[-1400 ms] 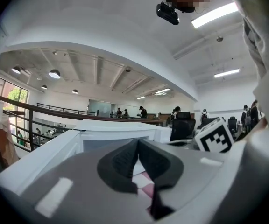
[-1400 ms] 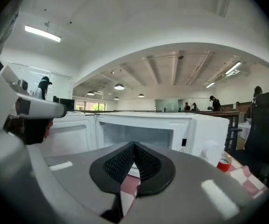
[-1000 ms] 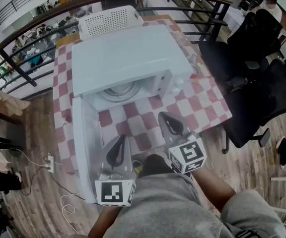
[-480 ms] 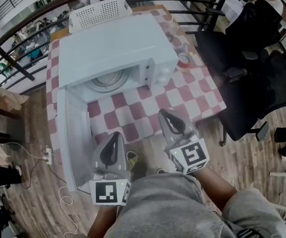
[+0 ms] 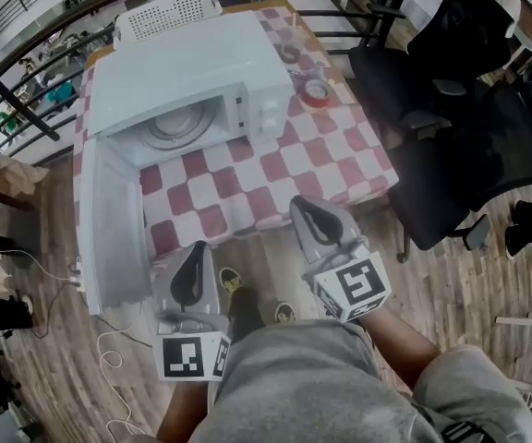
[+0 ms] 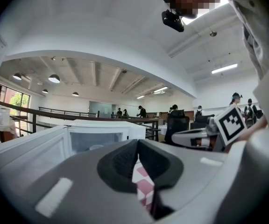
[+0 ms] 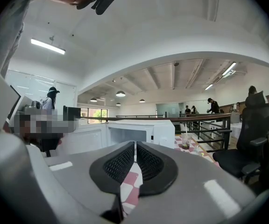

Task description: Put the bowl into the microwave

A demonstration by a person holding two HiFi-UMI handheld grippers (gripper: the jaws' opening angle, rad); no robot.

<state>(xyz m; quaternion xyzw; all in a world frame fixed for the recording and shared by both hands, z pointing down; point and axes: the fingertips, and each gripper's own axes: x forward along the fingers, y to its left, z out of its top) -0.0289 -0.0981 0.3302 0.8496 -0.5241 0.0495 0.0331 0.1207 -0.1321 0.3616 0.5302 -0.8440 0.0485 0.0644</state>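
The left gripper (image 6: 137,146) has its jaws pressed together with nothing between them; only the checked cloth shows through the slit below the pads. The right gripper (image 7: 134,148) is the same, closed and empty. In the head view both hang off the near edge of the table (image 5: 275,178), over the wooden floor and close to the person's body, pointing toward the microwave (image 5: 192,63).

The microwave door (image 5: 109,238) stands swung wide toward the left, its free end near the left gripper. Inside the cavity lies a pale round shape (image 5: 175,129). I cannot tell whether it is the bowl or only the glass turntable, but no bowl shows on the cloth or in either gripper, so the bowl is most likely already inside. A red tape roll (image 5: 318,92) sits to the right of the microwave.

The placing step looks finished. What probably remains is shutting the door: the left gripper, being nearer, would push its free end round toward the cavity.
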